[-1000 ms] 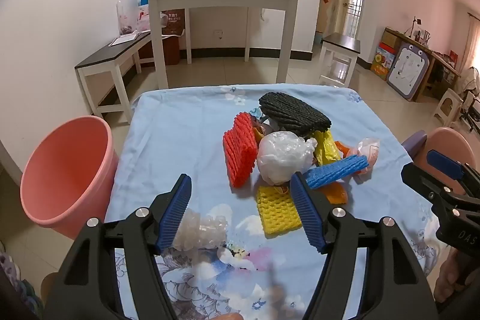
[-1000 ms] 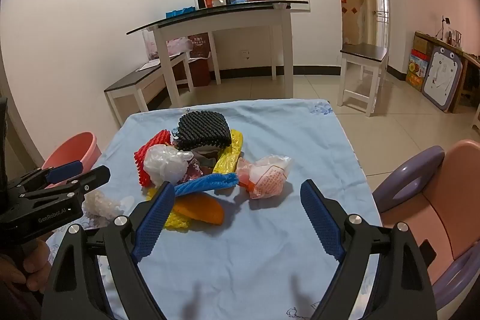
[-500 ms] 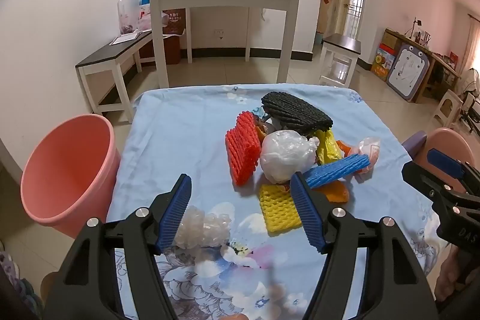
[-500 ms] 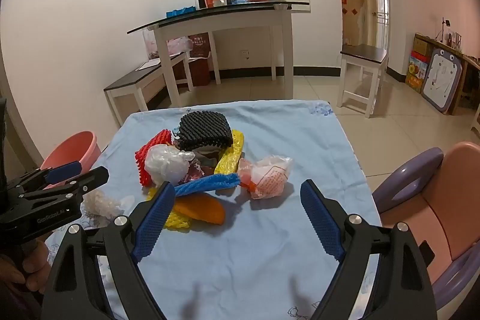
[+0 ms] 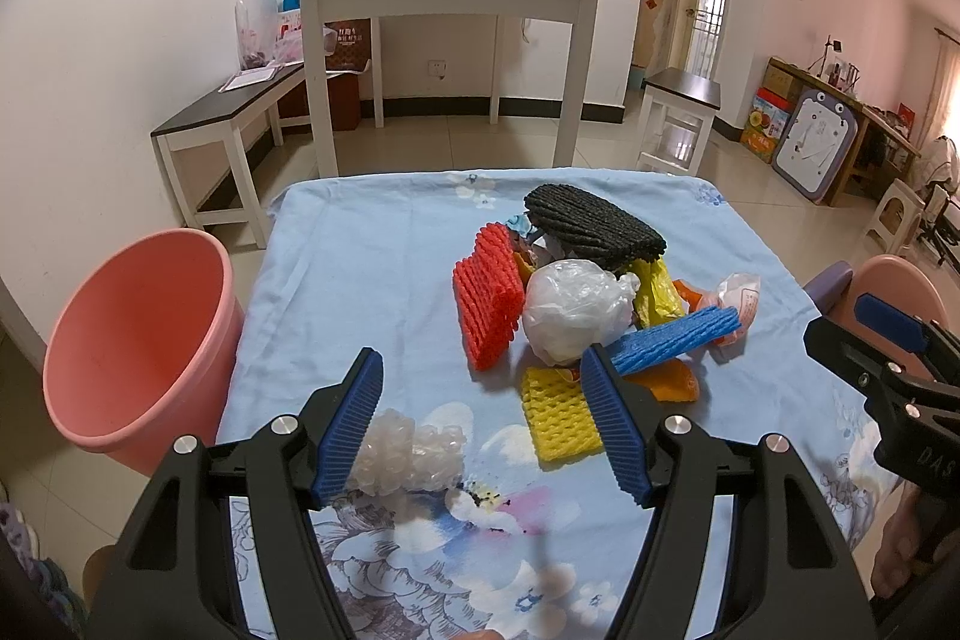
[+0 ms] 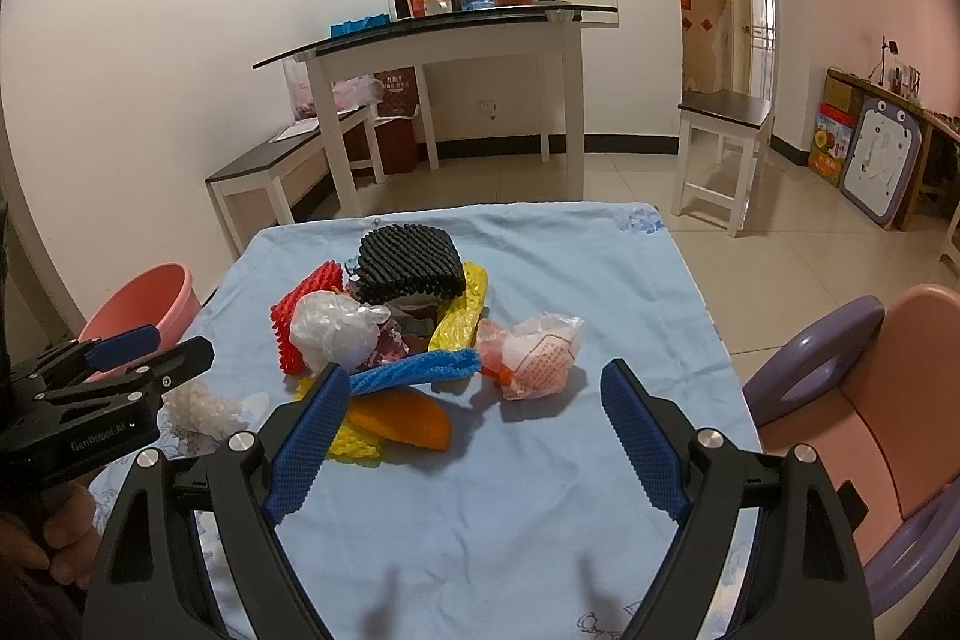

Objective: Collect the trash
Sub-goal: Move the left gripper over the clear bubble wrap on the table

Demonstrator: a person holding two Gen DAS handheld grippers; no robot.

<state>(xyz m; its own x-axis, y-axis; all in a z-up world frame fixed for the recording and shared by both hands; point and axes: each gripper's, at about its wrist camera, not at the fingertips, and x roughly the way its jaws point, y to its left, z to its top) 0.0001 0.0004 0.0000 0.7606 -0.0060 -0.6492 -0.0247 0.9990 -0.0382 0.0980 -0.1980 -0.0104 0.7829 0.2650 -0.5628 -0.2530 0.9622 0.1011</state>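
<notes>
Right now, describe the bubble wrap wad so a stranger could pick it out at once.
Start at the blue tablecloth and its heap of coloured foam nets. The bubble wrap wad lies apart from that heap, on the side nearest the pink bin, by the left gripper. It alone is clear, colourless and bubbly.

A blue floral cloth (image 5: pixel 372 268) covers the table. On it lies a heap of trash (image 5: pixel 576 304) near the middle. A clear wrap wad (image 5: pixel 414 451) lies apart, near the left edge.
</notes>
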